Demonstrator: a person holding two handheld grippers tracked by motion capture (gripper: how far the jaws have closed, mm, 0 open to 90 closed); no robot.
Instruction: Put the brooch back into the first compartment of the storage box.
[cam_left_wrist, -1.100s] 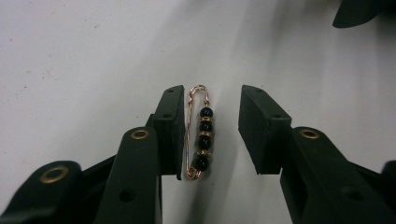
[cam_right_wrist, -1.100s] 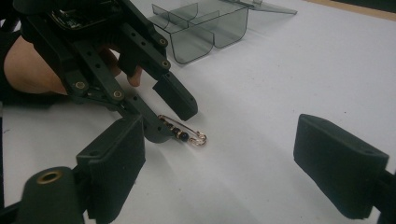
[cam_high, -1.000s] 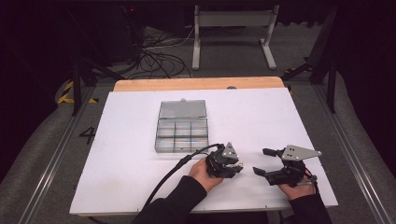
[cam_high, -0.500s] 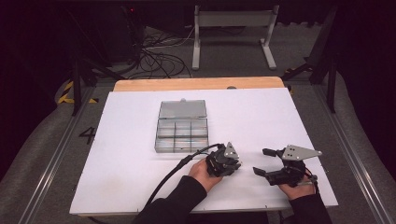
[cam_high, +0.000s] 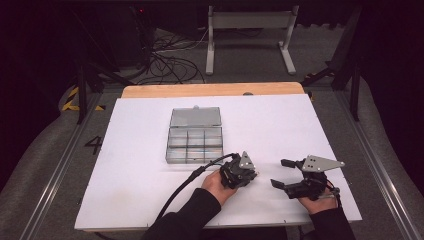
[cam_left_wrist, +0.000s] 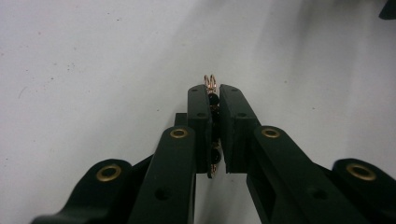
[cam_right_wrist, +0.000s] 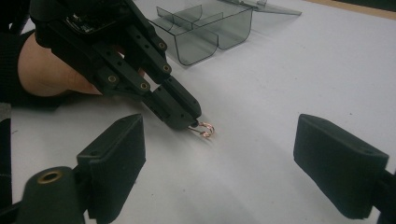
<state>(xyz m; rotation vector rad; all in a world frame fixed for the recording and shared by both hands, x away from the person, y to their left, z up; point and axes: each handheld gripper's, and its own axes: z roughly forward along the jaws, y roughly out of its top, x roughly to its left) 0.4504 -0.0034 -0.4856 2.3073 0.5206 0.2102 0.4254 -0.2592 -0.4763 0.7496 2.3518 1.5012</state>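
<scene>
A small copper wire ring (cam_right_wrist: 204, 130) with dark beads lies at the white table top (cam_high: 150, 175). My left gripper (cam_high: 254, 175) is shut on it; its jaws have just been closing, with the ring (cam_left_wrist: 209, 80) pinched between the pads and its loop poking past the tips. In the right gripper view, the left gripper's tip (cam_right_wrist: 183, 114) points down at the table with the ring at its end. My right gripper (cam_high: 280, 173) rests to the right of it, open. Nothing sits between its fingers (cam_right_wrist: 116, 149), which point towards the ring.
A clear plastic compartment box (cam_high: 194, 145) stands behind the left hand with its lid (cam_high: 195, 117) laid open to the far side. A wooden strip (cam_high: 210, 90) runs along the table's far edge. The left gripper's cable (cam_high: 182, 187) trails over the near edge.
</scene>
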